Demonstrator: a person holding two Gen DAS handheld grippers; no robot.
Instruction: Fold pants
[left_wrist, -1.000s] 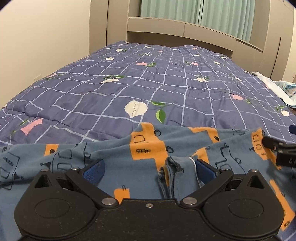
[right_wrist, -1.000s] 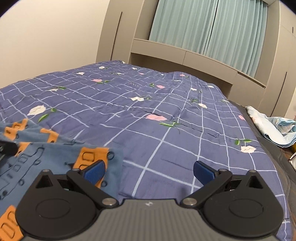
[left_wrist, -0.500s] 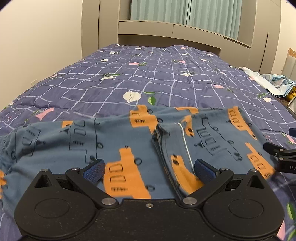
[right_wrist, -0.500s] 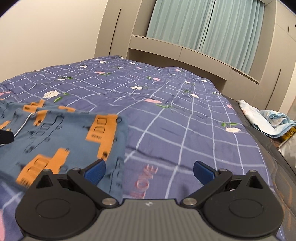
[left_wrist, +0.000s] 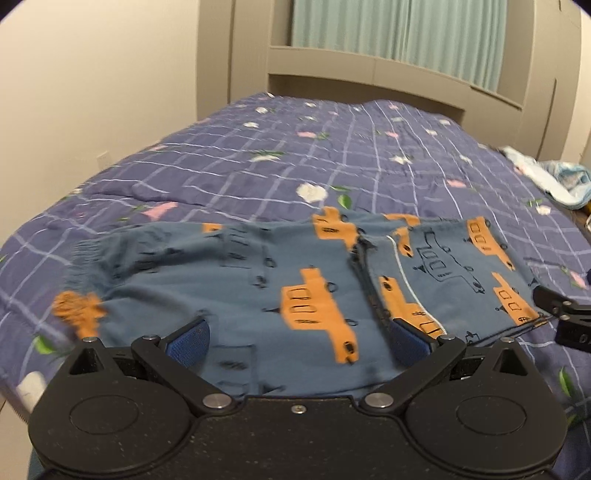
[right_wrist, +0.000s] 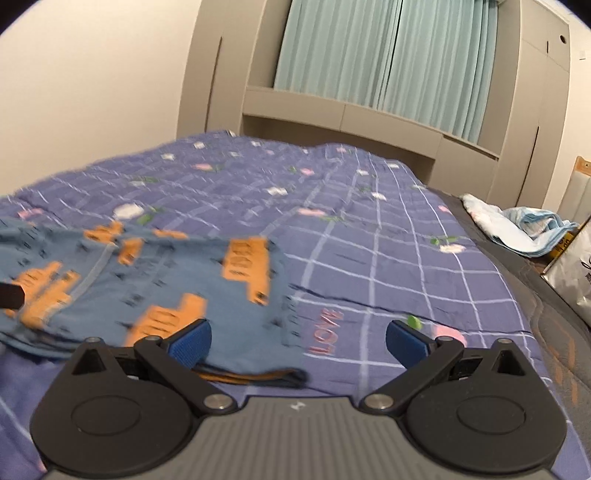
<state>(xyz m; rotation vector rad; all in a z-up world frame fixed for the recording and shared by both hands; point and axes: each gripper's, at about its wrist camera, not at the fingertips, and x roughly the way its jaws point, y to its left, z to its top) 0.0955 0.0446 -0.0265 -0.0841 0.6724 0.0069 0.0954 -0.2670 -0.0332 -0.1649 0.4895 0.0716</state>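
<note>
The pants, blue with orange prints, lie flat across the near end of the bed, waistband toward its left edge. The left gripper hovers over their middle, jaws spread, holding nothing. The right gripper hangs over the pants' right edge, jaws spread and empty. A light-blue cloth sits past the bed's right edge.

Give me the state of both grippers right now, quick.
Left gripper: open, fingers spread over the pants, holding nothing.
Right gripper: open, holding nothing, over the pants' edge and the bedspread.
</note>
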